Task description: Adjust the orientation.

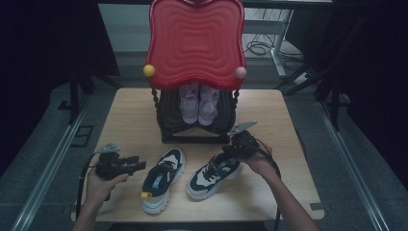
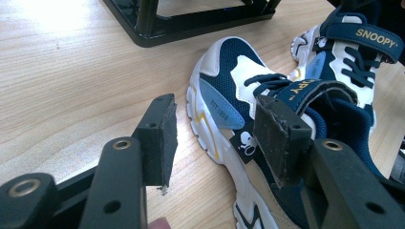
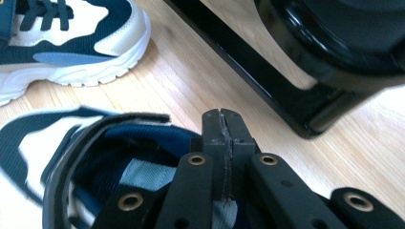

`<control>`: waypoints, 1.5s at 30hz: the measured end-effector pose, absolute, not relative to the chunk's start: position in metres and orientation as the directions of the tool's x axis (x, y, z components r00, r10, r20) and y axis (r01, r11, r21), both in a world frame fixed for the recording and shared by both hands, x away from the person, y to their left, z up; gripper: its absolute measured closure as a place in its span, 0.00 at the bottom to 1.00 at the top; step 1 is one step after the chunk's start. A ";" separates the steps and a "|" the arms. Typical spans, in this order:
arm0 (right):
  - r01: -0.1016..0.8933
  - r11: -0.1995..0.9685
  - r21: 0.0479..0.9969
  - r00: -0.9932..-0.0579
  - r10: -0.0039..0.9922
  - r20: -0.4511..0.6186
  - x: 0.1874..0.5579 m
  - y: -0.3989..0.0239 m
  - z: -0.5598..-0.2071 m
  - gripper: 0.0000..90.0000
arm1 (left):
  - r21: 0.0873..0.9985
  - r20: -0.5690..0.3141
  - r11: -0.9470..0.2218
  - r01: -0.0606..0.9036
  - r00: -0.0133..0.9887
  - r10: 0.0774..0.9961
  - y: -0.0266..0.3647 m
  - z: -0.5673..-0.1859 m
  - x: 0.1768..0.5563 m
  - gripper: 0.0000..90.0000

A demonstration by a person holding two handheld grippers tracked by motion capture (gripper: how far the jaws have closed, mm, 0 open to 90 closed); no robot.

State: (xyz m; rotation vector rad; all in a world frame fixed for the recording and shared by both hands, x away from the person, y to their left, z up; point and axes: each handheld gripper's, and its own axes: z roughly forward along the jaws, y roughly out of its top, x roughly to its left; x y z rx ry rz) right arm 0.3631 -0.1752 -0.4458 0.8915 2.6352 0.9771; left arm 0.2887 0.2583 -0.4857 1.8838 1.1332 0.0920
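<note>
the high view looks forward and down from above the person's side onto the whole wooden table. the left gripper view sits low and close, facing across the boards toward the two sneakers. the right gripper view is closer still, looking down past one sneaker's heel. both share the black rack base.

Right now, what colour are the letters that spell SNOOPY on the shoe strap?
Yellow-gold, on the navy strap; the left gripper view shows it best.

The high view is looking dim and soft, its edges sinking into black. Glare is whitening the worktop in the left gripper view's far left corner.
</note>
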 end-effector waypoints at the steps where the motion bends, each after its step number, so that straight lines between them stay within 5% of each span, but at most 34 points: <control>1: 0.472 0.600 0.646 -0.800 0.599 0.029 0.362 -0.178 -0.446 0.99 | 0.726 -0.360 -0.167 0.667 0.576 0.734 0.258 -0.486 0.289 0.56; 17: 0.498 0.576 0.648 -0.788 0.613 0.060 0.342 -0.205 -0.445 0.99 | 0.726 -0.364 -0.162 0.669 0.573 0.735 0.259 -0.486 0.289 0.56; 31: 0.541 0.516 0.664 -0.770 0.622 0.144 0.385 -0.212 -0.447 0.99 | 0.726 -0.377 -0.157 0.670 0.579 0.723 0.259 -0.487 0.289 0.56; 45: 0.560 0.484 0.672 -0.770 0.604 0.206 0.373 -0.235 -0.456 1.00 | 0.723 -0.380 -0.157 0.673 0.576 0.724 0.258 -0.488 0.289 0.56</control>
